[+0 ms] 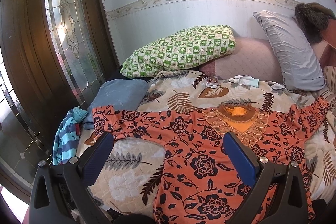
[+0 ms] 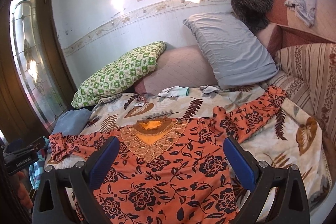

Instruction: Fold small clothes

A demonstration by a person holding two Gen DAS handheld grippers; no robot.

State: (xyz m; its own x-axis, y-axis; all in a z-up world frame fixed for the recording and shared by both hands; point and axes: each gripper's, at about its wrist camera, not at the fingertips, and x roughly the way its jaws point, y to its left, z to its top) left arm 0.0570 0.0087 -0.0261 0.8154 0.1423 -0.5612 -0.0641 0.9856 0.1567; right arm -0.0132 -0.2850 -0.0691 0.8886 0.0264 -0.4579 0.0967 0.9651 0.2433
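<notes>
An orange top with dark flowers (image 1: 199,152) (image 2: 168,173) lies spread flat on the leaf-print blanket (image 1: 182,93) (image 2: 302,140), neck away from me, both sleeves out to the sides. The left sleeve cuff (image 1: 105,119) is turned back on itself. My left gripper (image 1: 168,140) hovers open over the left side of the top, holding nothing. My right gripper (image 2: 171,145) stands open above the chest, just below the embroidered collar (image 2: 151,135). The left gripper's body (image 2: 21,154) shows at the far left edge of the right wrist view.
A green checked pillow (image 1: 180,51) and a grey pillow (image 1: 292,49) lean at the back. A folded blue cloth (image 1: 117,96) and a striped blue garment (image 1: 67,140) lie at the blanket's left edge by the glass door (image 1: 67,24). White socks (image 1: 245,80) and a small packet (image 1: 212,81) lie behind the top.
</notes>
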